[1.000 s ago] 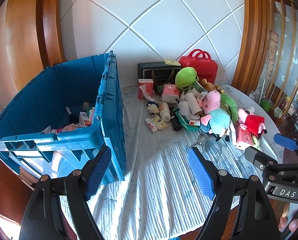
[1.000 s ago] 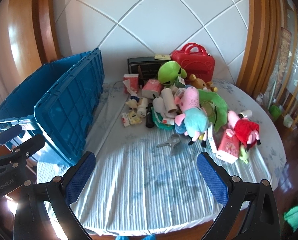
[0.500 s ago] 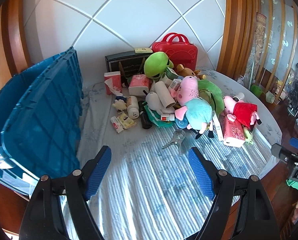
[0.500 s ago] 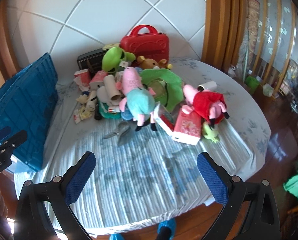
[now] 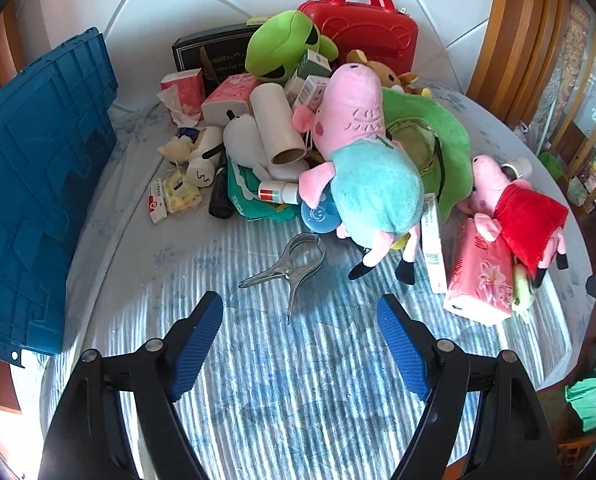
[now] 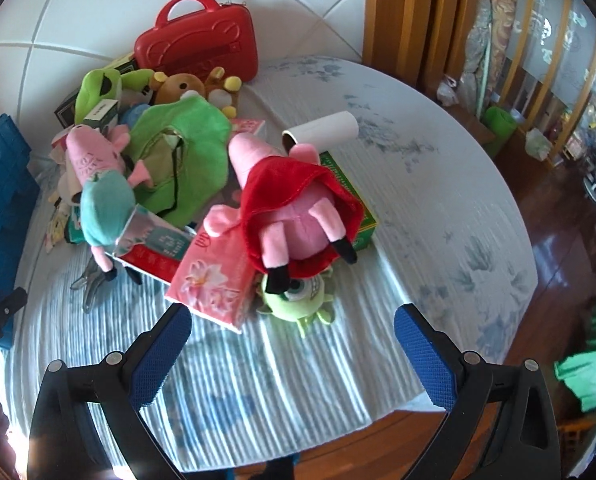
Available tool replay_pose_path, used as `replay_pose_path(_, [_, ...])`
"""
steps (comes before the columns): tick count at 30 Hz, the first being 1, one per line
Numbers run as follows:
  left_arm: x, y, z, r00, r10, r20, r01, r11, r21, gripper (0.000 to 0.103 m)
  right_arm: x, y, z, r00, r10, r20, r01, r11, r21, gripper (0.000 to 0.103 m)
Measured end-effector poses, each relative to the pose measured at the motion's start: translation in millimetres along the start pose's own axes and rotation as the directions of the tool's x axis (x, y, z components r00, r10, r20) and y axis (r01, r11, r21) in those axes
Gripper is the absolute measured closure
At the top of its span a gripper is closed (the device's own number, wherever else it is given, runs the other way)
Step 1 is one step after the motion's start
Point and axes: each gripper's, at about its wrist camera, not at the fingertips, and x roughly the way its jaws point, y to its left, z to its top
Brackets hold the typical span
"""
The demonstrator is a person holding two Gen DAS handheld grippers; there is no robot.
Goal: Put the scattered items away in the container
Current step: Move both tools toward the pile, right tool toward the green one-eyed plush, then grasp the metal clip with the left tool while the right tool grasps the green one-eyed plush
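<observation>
The round table with a pale blue striped cloth (image 5: 258,380) fills most of both views. The big blue ribbed plastic crate (image 5: 30,184) stands at the left edge of the left wrist view; only its outer wall shows, so I cannot see inside. In the right wrist view it is just a narrow blue strip at the left edge.

The scattered items lie in a pile in the upper middle of the frame. The red hard plastic case with handle (image 5: 364,32) is at the back, against the white wall. In front of it lies the pink pig plush in a turquoise shirt (image 5: 362,168), and lower right the pink pig plush in a red dress (image 6: 294,204), which rests on the pink flowered tissue pack (image 6: 214,276).

Only the right wrist view shows the small green one-eyed monster plush (image 6: 302,296) clearly. Only the left wrist view shows the metal spring clamp (image 5: 294,264) fully.

The left gripper (image 5: 300,340) and the right gripper (image 6: 292,344) both hover over the cloth, jaws spread wide, holding nothing.
</observation>
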Motion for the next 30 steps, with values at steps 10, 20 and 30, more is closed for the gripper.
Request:
replay_pose_path(10, [84.5,10.2,0.4,0.992,0.046,-0.12,-0.042,0.998,0.038,0.031,53.8,-12.5,-6.9,0.996,0.025,-0.089,-0.023,1.0,0.02,0.018])
replay_pose_path(20, [140.4,-0.9,1.9,0.99,0.067,-0.127,-0.051,0.991,0.124,0.031,102.1,-19.8,-19.9,0.989,-0.005,-0.145,0.013,0.998,0.055,0.022])
replay_pose_path(30, [154.3,-3.1,7.7,0.986,0.034,-0.161,-0.016,0.994,0.112,0.031,125.9,-2.7,-11.1,0.988,0.022,-0.151,-0.017,0.999,0.038,0.022])
